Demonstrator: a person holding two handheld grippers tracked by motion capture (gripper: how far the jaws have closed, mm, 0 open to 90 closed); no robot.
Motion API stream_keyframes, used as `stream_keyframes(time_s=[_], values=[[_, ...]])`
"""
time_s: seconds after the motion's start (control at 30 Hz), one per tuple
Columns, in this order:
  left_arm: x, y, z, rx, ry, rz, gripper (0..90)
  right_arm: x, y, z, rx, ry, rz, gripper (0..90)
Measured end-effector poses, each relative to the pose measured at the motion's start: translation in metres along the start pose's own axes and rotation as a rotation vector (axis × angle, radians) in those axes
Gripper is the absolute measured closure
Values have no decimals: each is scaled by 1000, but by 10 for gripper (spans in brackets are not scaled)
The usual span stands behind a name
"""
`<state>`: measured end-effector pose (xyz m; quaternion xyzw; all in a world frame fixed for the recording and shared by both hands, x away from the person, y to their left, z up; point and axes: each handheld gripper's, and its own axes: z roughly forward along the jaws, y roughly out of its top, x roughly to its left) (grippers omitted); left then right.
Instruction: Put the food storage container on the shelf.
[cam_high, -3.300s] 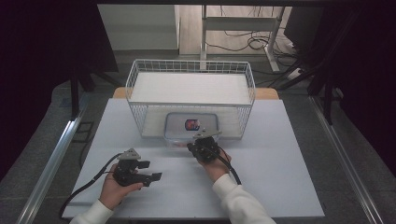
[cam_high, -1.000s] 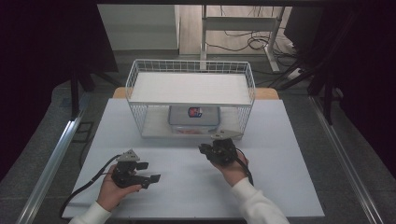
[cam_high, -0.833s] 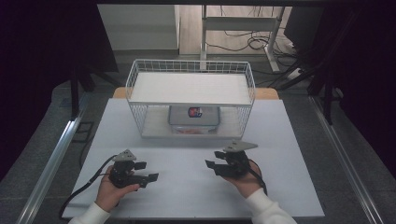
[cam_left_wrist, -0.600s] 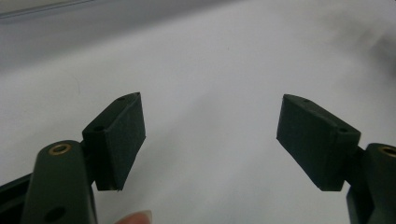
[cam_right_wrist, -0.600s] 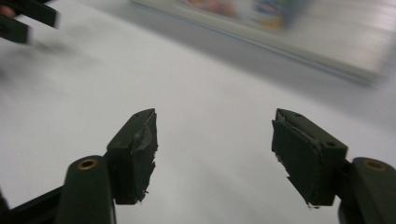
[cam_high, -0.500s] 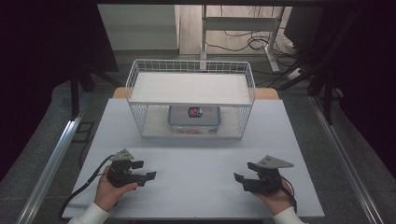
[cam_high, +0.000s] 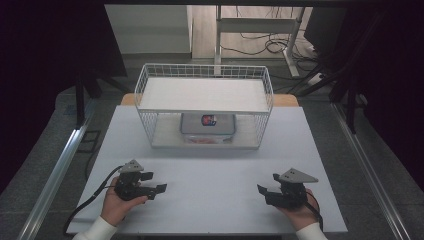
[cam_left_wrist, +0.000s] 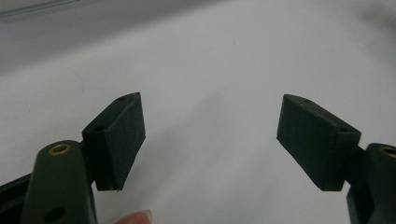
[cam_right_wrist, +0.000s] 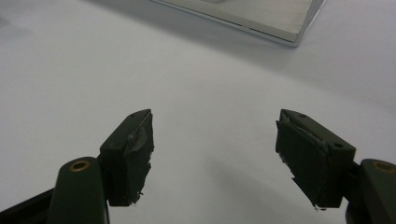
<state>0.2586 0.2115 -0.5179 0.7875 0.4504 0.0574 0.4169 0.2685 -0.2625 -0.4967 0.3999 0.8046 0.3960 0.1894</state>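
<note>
A clear lidded box (cam_high: 208, 123) with a red and blue label lies on the bottom shelf of a white wire rack (cam_high: 205, 66), under its white top shelf. My left gripper (cam_high: 154, 182) rests low at the table's front left, open, its jaws pointing right. In the left gripper view my left gripper (cam_left_wrist: 210, 135) has only bare table between its jaws. My right gripper (cam_high: 267, 185) sits at the front right, pointing left, open; its jaws have just been opening with nothing between them. The right gripper view shows my right gripper (cam_right_wrist: 215, 149) wide apart over the table.
The white table (cam_high: 215, 170) lies between the two hands and the rack. The rack's bottom shelf edge (cam_right_wrist: 261, 18) crosses the top of the right gripper view. Dark floor, metal rails and desk legs surround the table.
My right hand let go of the box in the rack, drew back and swung to the table's front right, and its jaws opened. The left hand stayed put.
</note>
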Motion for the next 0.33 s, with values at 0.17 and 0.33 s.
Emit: stream_keyframes(time_s=[0.17,0.33], values=[[0,0,0,-2,0,1,231,-5,-1,0,-10,-21,23,259],[2,3,2,-16,-9,-13,231,-8,-5,-1,-14,-58,25,224]])
